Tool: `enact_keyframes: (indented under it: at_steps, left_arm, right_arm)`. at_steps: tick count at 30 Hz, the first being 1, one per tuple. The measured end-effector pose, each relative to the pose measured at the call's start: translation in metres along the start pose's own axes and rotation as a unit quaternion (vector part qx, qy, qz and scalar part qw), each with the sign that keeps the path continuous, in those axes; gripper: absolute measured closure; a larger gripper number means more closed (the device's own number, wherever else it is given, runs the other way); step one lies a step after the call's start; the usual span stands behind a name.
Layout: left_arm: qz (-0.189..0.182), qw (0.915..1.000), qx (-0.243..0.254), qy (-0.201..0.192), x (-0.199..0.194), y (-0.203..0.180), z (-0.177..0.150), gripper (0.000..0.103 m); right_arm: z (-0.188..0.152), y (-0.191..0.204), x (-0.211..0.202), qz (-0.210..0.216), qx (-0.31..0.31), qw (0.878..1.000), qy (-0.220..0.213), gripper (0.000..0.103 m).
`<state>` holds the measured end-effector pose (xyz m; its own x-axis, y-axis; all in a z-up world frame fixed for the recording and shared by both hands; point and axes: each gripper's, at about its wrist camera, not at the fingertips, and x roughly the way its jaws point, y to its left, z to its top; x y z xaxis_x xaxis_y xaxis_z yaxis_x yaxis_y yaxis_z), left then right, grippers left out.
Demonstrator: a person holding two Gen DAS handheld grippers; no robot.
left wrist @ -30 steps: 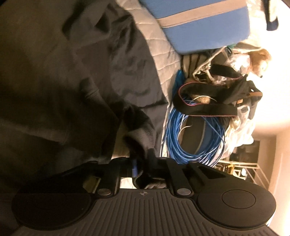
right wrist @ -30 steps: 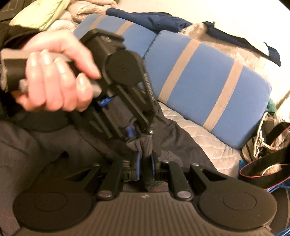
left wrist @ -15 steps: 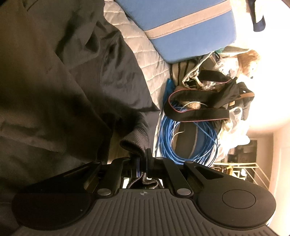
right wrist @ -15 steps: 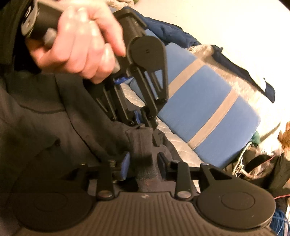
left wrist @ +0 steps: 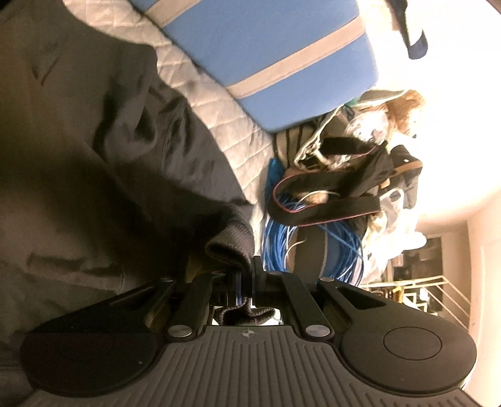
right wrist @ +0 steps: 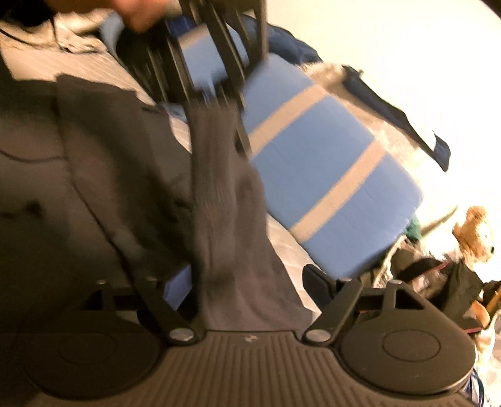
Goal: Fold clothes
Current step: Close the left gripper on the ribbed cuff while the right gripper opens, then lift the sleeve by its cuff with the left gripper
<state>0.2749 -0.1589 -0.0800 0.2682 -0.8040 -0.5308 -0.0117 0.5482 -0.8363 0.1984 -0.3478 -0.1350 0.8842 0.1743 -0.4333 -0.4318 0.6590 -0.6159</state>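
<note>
A dark grey sweatshirt (left wrist: pixel 78 162) lies spread on the quilted bed cover (left wrist: pixel 200 84). My left gripper (left wrist: pixel 245 275) is shut on its ribbed cuff (left wrist: pixel 233 244), which bunches between the fingers. In the right wrist view that left gripper (right wrist: pixel 216 97) hangs blurred at the top in a person's hand (right wrist: pixel 137 15). It holds the sleeve (right wrist: pixel 225 203) stretched down toward the camera. My right gripper (right wrist: pixel 247 281) is wide open, its jaws far apart on either side of the sleeve without pinching it.
A blue pillow with grey stripes (right wrist: pixel 328 175) lies on the bed behind the sweatshirt. Beside the bed sit a coil of blue cable (left wrist: pixel 313 244), a black strap (left wrist: pixel 328 206), a stuffed bear (right wrist: pixel 476 231) and assorted clutter. A navy garment (right wrist: pixel 391 103) lies beyond the pillow.
My right gripper has opened and let go of the cuff. The left gripper, still shut on the cuff, has risen and drawn away, pulling the sleeve out long.
</note>
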Motion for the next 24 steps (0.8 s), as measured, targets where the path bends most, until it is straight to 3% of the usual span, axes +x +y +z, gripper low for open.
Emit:
enact_keyframes:
  at_steps: [8, 18, 24]
  left_arm:
    - [-0.013, 0.9993, 0.014, -0.033, -0.041, -0.003, 0.015, 0.098]
    - [-0.026, 0.9966, 0.025, -0.075, -0.094, -0.005, 0.035, 0.098]
    - [-0.064, 0.9931, 0.011, -0.098, -0.112, -0.012, 0.043, 0.098]
  right_arm:
    - [-0.021, -0.019, 0.031, -0.048, 0.058, 0.996, 0.046, 0.016]
    - [-0.021, -0.055, 0.043, -0.093, 0.151, 0.982, 0.063, 0.008]
    - [-0.025, -0.057, 0.046, -0.059, 0.183, 0.979, 0.068, 0.005]
